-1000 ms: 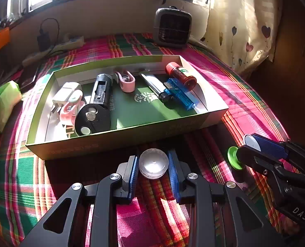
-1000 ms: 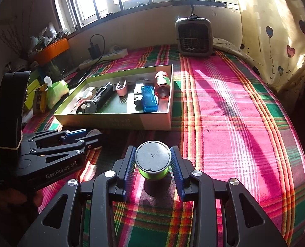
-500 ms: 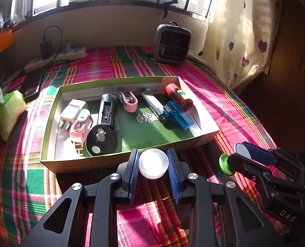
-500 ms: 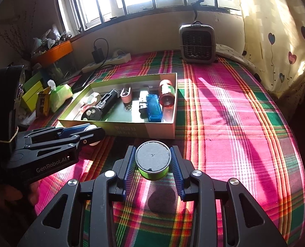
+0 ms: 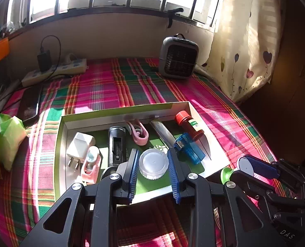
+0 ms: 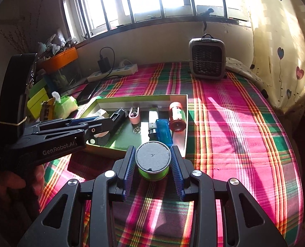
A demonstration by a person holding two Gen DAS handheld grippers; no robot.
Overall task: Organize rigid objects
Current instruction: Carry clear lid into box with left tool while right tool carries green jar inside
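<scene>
My left gripper [image 5: 153, 169] is shut on a clear round plastic jar [image 5: 153, 164] and holds it above the near part of the green cardboard tray [image 5: 119, 113]. My right gripper [image 6: 153, 164] is shut on a green spool with a grey top [image 6: 153, 160] and holds it above the cloth just before the tray's near right corner [image 6: 183, 144]. The tray holds a white plug [image 5: 80, 146], a pink clip [image 5: 139, 132], a black torch [image 5: 116, 144], a red-capped bottle [image 5: 190, 124] and a blue case [image 5: 190, 147].
A small grey heater [image 5: 178, 58] stands at the back of the plaid-covered table [image 6: 235, 133]. A power strip with a charger [image 5: 53, 70] lies back left, with a green tissue pack [image 5: 8, 138] at the left. A curtain [image 5: 245, 41] hangs on the right.
Both grippers have lifted and moved forward toward the tray. The left one with the clear jar has gone from before the tray's front wall to above its inside.
</scene>
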